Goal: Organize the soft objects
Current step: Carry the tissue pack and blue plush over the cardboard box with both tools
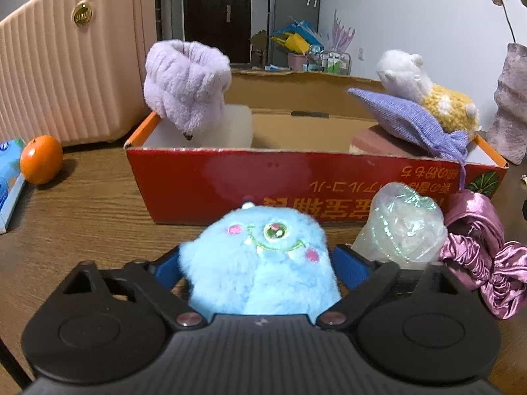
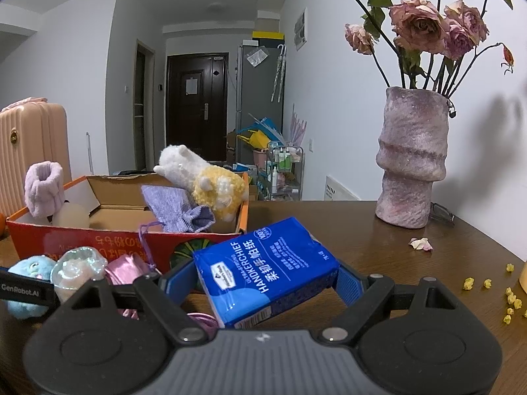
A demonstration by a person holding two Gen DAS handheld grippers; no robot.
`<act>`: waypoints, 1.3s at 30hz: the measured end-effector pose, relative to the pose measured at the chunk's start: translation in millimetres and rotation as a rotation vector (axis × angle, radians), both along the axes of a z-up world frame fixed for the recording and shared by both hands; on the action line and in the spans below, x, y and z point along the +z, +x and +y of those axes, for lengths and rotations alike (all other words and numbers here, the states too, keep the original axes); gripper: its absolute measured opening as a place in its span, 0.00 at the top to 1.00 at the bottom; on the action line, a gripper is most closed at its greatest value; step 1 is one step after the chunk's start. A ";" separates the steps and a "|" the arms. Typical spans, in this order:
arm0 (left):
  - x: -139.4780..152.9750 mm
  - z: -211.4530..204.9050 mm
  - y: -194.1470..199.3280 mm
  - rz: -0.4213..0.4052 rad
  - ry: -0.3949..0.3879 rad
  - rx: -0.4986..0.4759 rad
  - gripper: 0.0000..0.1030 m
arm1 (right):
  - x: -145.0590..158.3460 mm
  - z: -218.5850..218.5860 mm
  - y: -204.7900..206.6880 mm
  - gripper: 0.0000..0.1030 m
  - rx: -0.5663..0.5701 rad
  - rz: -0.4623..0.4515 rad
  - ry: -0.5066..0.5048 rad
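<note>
A fluffy blue monster plush (image 1: 260,263) sits on the wooden table in front of a red cardboard box (image 1: 230,184). My left gripper (image 1: 257,266) has its blue pads against the plush's fur on both sides. In the box are a lilac fluffy cuff (image 1: 186,82), a purple knitted pouch (image 1: 411,118) and a white-and-yellow plush (image 1: 428,95). An iridescent wrapped bundle (image 1: 402,227) and a pink satin scrunchie (image 1: 484,253) lie right of the blue plush. My right gripper (image 2: 263,276) is shut on a blue handkerchief pack (image 2: 263,263), held tilted near the box's right corner (image 2: 242,217).
An orange (image 1: 41,159) and a blue packet (image 1: 10,177) lie left of the box, with a pink suitcase (image 1: 72,65) behind them. A tall vase of dried roses (image 2: 411,158) stands at the right. Yellow crumbs (image 2: 487,283) and a petal (image 2: 421,243) dot the table nearby.
</note>
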State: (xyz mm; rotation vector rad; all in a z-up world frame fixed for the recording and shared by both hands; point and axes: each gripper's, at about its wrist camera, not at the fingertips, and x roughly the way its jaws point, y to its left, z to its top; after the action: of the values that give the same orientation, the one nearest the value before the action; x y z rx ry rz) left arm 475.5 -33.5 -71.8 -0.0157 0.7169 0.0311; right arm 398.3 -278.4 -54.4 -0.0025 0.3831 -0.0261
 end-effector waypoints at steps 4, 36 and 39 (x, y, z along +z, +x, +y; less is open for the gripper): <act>-1.3 -0.2 -0.5 0.002 0.015 -0.004 0.20 | -0.2 -0.1 -0.1 0.16 0.000 0.001 0.000; 33.1 15.9 -55.8 -0.207 0.004 0.037 0.21 | 5.0 5.7 -11.9 0.16 0.001 -0.042 -0.004; 37.0 15.1 -62.4 -0.230 0.007 0.041 0.21 | 6.6 10.6 -15.7 0.16 0.007 -0.049 0.001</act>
State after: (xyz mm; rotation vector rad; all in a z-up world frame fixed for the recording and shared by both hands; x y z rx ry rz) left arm 413.1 -18.4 -34.8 -0.0269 0.4862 0.0695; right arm 382.6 -267.8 -47.8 -0.0017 0.3337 -0.0192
